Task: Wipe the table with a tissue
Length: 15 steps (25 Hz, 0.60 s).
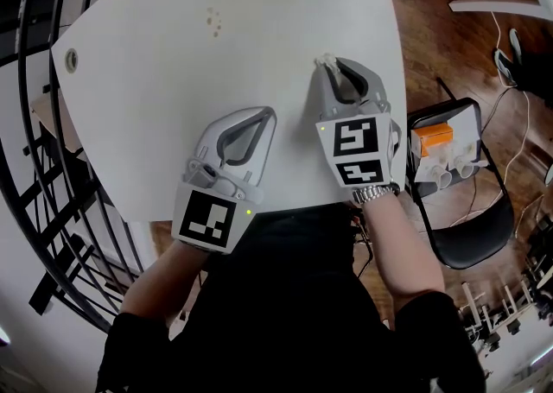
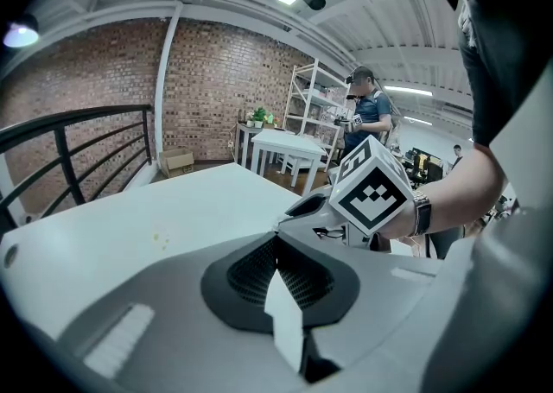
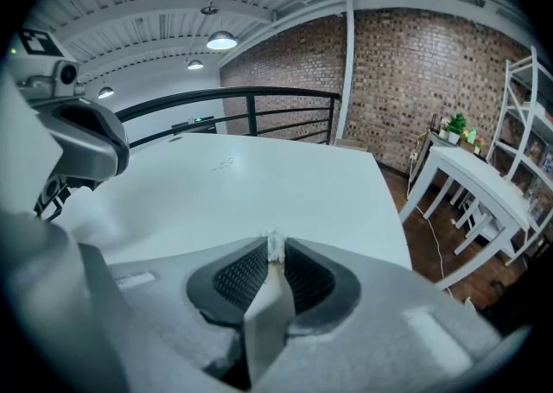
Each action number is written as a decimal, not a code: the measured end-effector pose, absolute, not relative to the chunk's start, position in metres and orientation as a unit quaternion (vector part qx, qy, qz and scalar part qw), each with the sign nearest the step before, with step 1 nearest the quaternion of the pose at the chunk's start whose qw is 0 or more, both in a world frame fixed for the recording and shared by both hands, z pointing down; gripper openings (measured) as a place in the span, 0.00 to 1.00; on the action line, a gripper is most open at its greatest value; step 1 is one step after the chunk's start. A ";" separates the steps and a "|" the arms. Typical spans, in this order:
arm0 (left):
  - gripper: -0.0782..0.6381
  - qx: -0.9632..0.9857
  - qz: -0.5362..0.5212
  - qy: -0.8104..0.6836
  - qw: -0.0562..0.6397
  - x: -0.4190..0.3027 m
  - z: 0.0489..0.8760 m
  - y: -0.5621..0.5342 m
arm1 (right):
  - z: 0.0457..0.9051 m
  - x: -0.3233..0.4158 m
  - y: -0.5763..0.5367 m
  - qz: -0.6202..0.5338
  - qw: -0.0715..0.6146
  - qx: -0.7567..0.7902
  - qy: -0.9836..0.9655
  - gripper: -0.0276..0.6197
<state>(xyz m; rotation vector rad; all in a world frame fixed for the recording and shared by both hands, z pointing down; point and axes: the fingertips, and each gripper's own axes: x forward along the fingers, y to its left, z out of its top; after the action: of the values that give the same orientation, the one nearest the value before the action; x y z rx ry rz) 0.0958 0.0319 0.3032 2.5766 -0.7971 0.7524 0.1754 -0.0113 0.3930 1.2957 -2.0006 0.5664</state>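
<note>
Head view shows a smooth white tabletop (image 1: 173, 63) with a rounded edge and faint brown specks (image 1: 213, 22) at upper centre. Wood floor (image 1: 449, 46) lies at right. The right gripper (image 1: 330, 66) has its jaws clenched on a crumpled white tissue (image 3: 276, 246) just above frame centre. The left gripper (image 1: 263, 113) has its jaws pressed together, empty.

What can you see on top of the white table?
Small brownish spots, a round fitting near the edge, the left gripper, and the right gripper pinching a tissue. The table under the grippers is covered.
</note>
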 end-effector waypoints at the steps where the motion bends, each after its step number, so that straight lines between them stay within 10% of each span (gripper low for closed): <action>1: 0.13 0.907 0.265 -0.281 0.169 0.096 0.303 0.031 | 0.393 0.176 -0.012 0.217 0.338 0.498 -0.769 0.12; 15: 0.13 0.906 0.260 -0.292 0.161 0.082 0.293 0.019 | 0.377 0.159 -0.030 0.200 0.332 0.495 -0.778 0.12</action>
<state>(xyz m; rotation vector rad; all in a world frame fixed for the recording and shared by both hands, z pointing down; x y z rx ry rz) 0.0822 0.0189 0.2930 2.5877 -0.8346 0.7431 0.1586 -0.0301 0.3769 1.2930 -2.0332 0.5222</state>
